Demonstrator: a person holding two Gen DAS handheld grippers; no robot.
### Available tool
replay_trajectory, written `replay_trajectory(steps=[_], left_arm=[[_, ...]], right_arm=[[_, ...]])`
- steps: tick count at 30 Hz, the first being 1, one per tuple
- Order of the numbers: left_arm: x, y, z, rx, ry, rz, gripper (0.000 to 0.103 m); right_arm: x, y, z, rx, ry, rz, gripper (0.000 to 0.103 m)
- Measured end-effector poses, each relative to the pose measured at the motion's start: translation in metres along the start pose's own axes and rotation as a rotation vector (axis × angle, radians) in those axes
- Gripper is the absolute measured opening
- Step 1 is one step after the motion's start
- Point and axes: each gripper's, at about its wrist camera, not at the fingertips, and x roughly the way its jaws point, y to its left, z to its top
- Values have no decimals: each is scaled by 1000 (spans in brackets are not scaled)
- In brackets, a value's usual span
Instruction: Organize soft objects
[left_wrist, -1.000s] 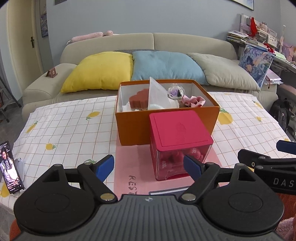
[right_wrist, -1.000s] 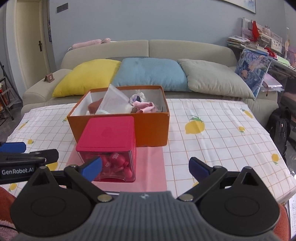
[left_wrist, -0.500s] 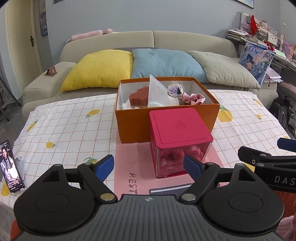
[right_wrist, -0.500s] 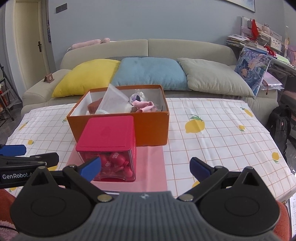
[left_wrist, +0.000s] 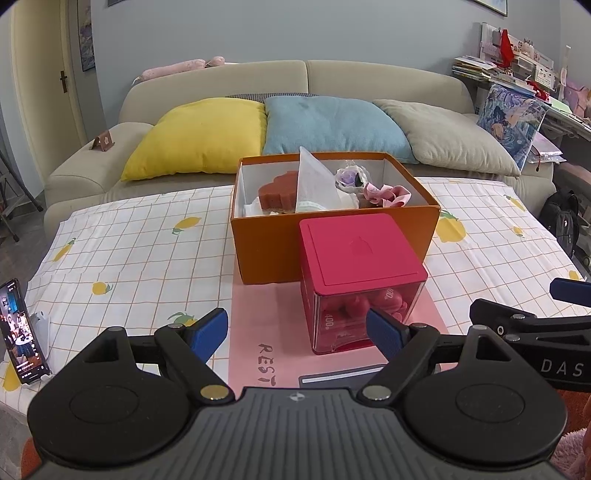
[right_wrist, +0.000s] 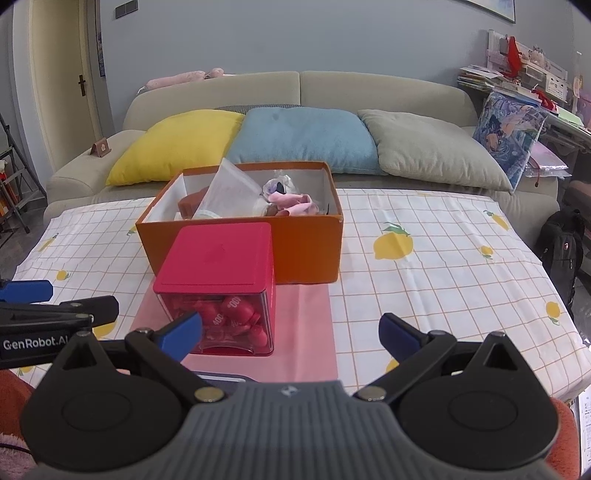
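An orange box (left_wrist: 332, 243) (right_wrist: 306, 247) stands mid-table holding soft items: a brown sponge (left_wrist: 277, 192), a clear bag (left_wrist: 314, 184), a purple flower (left_wrist: 351, 176) and pink cloth (left_wrist: 388, 194). Touching its front stands a clear cube with a red lid (left_wrist: 360, 251) (right_wrist: 218, 258), full of red pieces, on a pink mat (left_wrist: 258, 332). My left gripper (left_wrist: 297, 330) hovers open near the table's front edge, empty. My right gripper (right_wrist: 290, 330) is open too, empty, just right of the cube.
The table wears a lemon-print cloth (left_wrist: 129, 243). A phone (left_wrist: 22, 332) stands propped at the front left corner. Behind the table is a sofa with yellow (left_wrist: 199, 136), blue (left_wrist: 332, 125) and grey (left_wrist: 450, 136) cushions. A black backpack (right_wrist: 561, 251) sits on the floor at right.
Both grippers have drifted slightly, so the boxes sit a little lower in view. Both stay open and nothing on the table has moved.
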Motion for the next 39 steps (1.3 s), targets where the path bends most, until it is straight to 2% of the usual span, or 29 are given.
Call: replay_trajectory(steps=[39], left_arm=[[0, -2, 0, 11, 5, -7, 99]], right_arm=[[7, -1, -3, 17, 40, -20, 100]])
